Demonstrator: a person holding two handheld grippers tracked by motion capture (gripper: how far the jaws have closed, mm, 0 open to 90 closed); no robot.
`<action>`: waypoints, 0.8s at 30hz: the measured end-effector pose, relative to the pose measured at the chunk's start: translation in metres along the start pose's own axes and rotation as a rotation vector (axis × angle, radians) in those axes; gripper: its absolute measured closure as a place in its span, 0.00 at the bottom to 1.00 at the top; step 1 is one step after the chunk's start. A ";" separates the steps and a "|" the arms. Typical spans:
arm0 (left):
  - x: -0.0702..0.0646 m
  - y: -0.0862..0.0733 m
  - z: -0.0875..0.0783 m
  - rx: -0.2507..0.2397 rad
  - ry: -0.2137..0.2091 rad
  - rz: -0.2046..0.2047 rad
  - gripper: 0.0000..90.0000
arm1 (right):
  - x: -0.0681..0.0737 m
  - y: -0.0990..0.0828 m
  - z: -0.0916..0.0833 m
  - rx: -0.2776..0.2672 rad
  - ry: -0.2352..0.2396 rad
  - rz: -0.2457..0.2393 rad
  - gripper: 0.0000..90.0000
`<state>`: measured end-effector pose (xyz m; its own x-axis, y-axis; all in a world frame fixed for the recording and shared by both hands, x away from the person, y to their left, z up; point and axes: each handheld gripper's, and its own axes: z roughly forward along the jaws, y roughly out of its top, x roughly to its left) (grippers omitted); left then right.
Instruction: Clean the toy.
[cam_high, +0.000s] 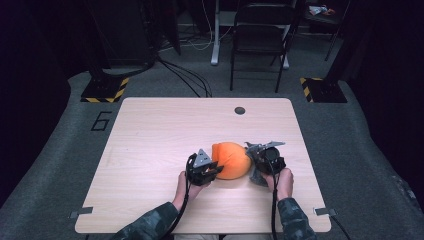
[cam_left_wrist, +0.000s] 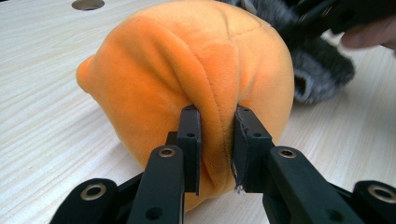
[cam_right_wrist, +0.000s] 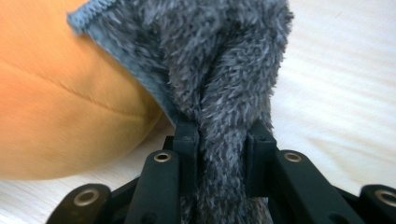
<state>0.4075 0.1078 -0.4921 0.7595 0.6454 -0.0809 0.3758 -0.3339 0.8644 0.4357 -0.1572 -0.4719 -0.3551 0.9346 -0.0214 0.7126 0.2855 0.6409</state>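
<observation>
While grey furry fabric (cam_high: 256, 172) flanks it, orange plush (cam_high: 231, 159) lies mid-table (cam_high: 150, 150).

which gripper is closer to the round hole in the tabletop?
Right. The right gripper, shut on the grey furry cloth, sits almost straight below the hole; the left gripper, pinching the orange plush, is farther left.

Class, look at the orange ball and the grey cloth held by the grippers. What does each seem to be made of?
Orange ball: apparently soft short-pile plush, matt; seams show and it pinches into a fold. Grey cloth: seemingly shaggy fleece or faux fur, with long fibres and a stitched hem.
</observation>
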 end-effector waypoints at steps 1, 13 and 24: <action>0.000 0.000 0.000 -0.001 -0.001 0.000 0.83 | 0.000 0.002 -0.006 -0.022 0.000 0.010 0.79; 0.003 0.003 -0.005 -0.015 -0.004 -0.003 0.72 | 0.042 0.020 -0.028 -0.105 0.117 -0.095 0.80; -0.013 -0.001 0.004 0.058 0.085 0.150 0.50 | 0.028 0.013 -0.016 -0.101 0.100 -0.041 0.80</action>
<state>0.3990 0.0971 -0.4938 0.7626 0.6403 0.0918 0.2931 -0.4686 0.8334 0.4252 -0.1303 -0.4513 -0.4445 0.8955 0.0243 0.6336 0.2951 0.7152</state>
